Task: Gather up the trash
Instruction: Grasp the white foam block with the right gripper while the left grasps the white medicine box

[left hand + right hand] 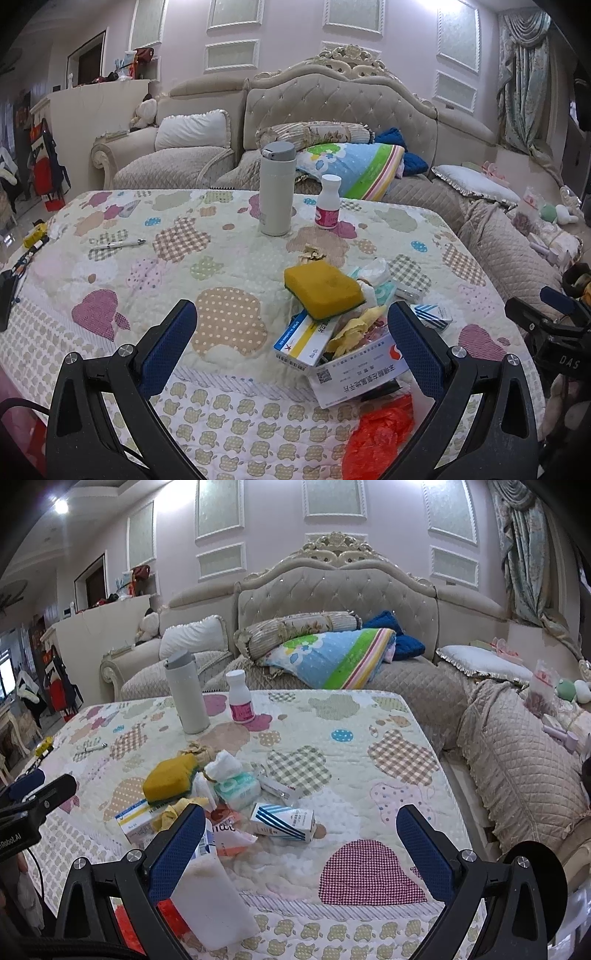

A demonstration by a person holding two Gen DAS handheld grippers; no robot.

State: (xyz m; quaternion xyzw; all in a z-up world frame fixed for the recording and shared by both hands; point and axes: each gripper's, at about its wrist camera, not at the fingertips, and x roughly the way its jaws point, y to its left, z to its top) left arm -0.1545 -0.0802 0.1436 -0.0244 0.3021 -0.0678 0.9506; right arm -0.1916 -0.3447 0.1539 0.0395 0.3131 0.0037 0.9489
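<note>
"DAS" shows on the right tool [557,360]; box print stays unreadable.

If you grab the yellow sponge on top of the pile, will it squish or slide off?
The yellow sponge would probably squish between the fingers, since it looks soft and foamy. It seems light, so lifting should be easy. It lies tilted on a medicine box and crumpled paper, so a nudge might slide it off.

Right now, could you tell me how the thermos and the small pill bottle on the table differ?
The thermos is tall and plain off-white with a grey lid; the pill bottle is much shorter, white with a pink label and a white cap. The thermos stands left of the pill bottle. Both stand upright and capped on the quilted cover.
</note>
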